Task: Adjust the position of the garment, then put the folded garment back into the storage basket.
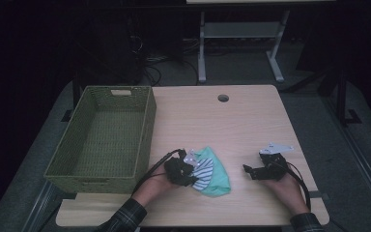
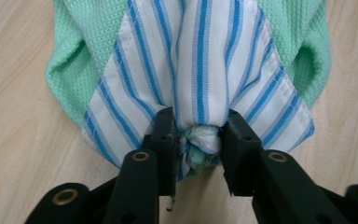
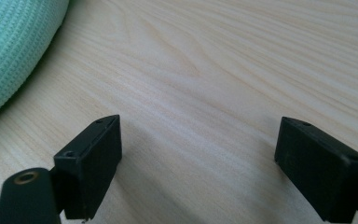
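A white cloth with blue stripes (image 2: pixel 200 56) lies on top of a mint-green knitted cloth (image 2: pixel 84 42) on the wooden table. My left gripper (image 2: pixel 198 135) is shut on a bunched fold at the striped cloth's near edge, and both pads press into it. In the high view the left gripper (image 1: pixel 193 175) sits at the left side of the cloth pile, where the striped cloth (image 1: pixel 204 173) overlaps the green cloth (image 1: pixel 218 178). My right gripper (image 1: pixel 249 172) rests to the right of the pile, open, with bare table between its jaws (image 3: pixel 200 140). The green cloth's edge (image 3: pixel 14 46) curves in at the upper left of the right gripper view.
A green woven basket (image 1: pixel 147 125) stands at the table's left side with nothing inside. A round cable hole (image 1: pixel 223 98) sits near the far edge. Behind the table are desk legs (image 1: pixel 202 48) and cables on the floor.
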Demonstrator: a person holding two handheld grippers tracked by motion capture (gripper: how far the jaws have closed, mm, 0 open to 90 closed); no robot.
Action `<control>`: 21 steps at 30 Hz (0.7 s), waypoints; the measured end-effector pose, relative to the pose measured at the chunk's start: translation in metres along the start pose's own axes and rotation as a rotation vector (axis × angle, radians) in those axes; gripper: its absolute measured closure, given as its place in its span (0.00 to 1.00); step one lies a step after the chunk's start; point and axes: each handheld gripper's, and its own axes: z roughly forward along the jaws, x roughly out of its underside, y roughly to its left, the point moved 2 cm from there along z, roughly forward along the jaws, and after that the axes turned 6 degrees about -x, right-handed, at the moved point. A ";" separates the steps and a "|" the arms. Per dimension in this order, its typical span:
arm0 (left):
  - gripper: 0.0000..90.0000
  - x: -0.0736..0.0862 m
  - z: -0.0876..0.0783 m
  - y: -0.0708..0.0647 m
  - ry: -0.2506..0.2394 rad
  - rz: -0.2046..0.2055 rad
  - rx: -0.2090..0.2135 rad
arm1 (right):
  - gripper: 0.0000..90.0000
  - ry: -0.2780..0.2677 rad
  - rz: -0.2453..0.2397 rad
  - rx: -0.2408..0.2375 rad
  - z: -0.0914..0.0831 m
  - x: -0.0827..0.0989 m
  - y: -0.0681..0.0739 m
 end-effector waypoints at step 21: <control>0.81 -0.009 -0.017 0.009 -0.038 -0.124 0.047 | 0.16 0.003 0.007 -0.001 0.000 0.000 0.000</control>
